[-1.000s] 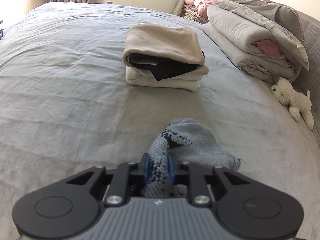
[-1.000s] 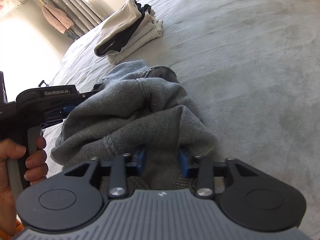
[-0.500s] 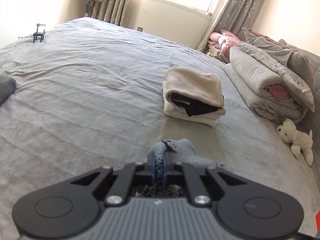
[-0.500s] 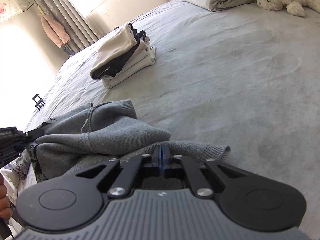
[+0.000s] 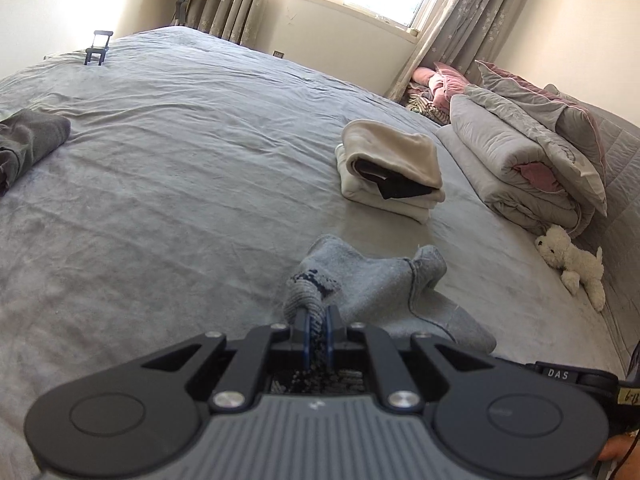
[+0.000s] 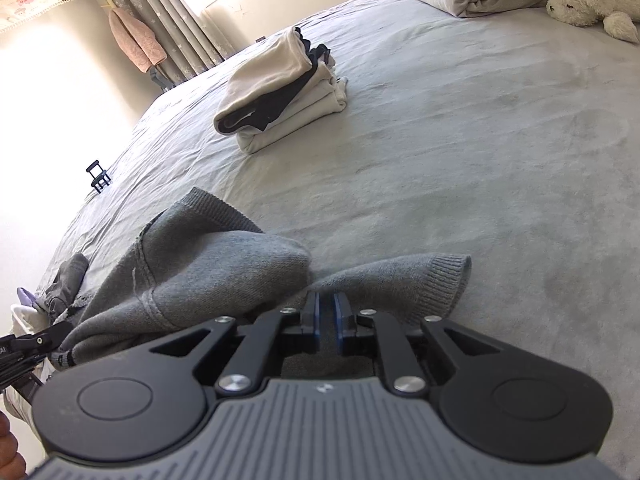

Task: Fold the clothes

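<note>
Grey sweater [image 6: 208,264] bunched on near part of bed [image 6: 500,168], not flat. Left gripper [image 5: 316,328] clamped on a patterned knit edge; right gripper [image 6: 328,316] nipped on grey knit, pads nearly together. Risk: thin pinch slips out when pulled taut, or bunched layers drag and fold goes crooked. Both grippers low, pointing forward over mattress, left one near-left of right. Folded stack [image 5: 390,168] sits further away.

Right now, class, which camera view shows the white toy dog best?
The left wrist view: the whole toy dog lies in sight beside the folded quilt. The right wrist view shows the toy dog bigger, but the frame's edge cuts it off.
</note>
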Available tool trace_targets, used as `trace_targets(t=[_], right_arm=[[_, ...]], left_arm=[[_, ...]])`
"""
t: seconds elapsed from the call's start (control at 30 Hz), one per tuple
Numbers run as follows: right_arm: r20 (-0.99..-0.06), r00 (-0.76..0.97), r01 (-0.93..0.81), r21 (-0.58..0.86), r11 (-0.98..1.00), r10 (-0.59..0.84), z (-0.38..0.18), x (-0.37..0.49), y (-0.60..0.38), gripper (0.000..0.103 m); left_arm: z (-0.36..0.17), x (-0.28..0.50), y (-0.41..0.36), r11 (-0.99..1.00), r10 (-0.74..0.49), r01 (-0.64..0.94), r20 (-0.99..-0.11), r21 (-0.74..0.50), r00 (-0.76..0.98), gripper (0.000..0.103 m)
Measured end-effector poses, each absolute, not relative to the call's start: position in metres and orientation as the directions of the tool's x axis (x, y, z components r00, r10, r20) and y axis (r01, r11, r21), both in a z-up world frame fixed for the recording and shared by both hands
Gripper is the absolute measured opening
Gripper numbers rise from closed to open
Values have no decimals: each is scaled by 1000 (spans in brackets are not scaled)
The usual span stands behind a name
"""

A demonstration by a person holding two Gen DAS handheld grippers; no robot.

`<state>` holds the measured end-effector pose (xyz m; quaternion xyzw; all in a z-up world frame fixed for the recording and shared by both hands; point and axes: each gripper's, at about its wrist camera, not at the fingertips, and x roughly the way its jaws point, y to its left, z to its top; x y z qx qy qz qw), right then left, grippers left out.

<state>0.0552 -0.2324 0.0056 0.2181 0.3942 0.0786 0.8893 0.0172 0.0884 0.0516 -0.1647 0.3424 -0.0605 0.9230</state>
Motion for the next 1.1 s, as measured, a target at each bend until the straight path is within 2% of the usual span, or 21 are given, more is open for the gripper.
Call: trace_targets(t=[0.07, 0.1, 0.23, 0.43, 0.67, 0.9, 0.93, 1.0, 1.03, 1.07, 1.1], right_arm=[[-649, 688, 9, 456, 890, 326, 8, 53, -228, 56], [-639, 695, -5, 456, 890, 331, 10, 52, -226, 59], [-608, 708, -53, 463, 885, 360, 16, 52, -223, 60], [-598, 698, -53, 506, 861, 394, 16, 56, -229, 60], [-560, 653, -146, 567, 811, 510, 18, 51, -216, 60], [-569, 618, -234, 526, 818, 543, 17, 48, -195, 60], [-573, 615, -245, 514, 822, 541, 17, 48, -192, 59], [-591, 622, -255, 468, 846, 514, 16, 48, -187, 32], [-601, 627, -258, 441, 860, 496, 16, 48, -185, 15], [-606, 636, -251, 423, 871, 478, 16, 49, -185, 15], [-605, 650, -231, 418, 879, 459, 17, 49, -189, 14]], left_arm=[[55, 15, 84, 934, -249, 30, -589, -355, 769, 7], [58, 15, 80, 933, -263, 52, -578, -355, 773, 7], [67, 7, 61, 922, -353, 183, -548, -340, 758, 7], [50, -17, 27, 872, -489, 369, -565, -321, 665, 7], [15, -27, -4, 827, -551, 466, -623, -315, 555, 7], [-3, -35, -18, 803, -563, 514, -664, -301, 491, 7], [-2, -35, -17, 802, -566, 517, -661, -301, 493, 7], [2, -36, -14, 797, -576, 518, -648, -309, 499, 11], [4, -36, -13, 795, -581, 518, -641, -315, 502, 15], [8, -36, -10, 794, -587, 516, -630, -322, 509, 25], [11, -36, -7, 792, -592, 514, -619, -329, 516, 30]])
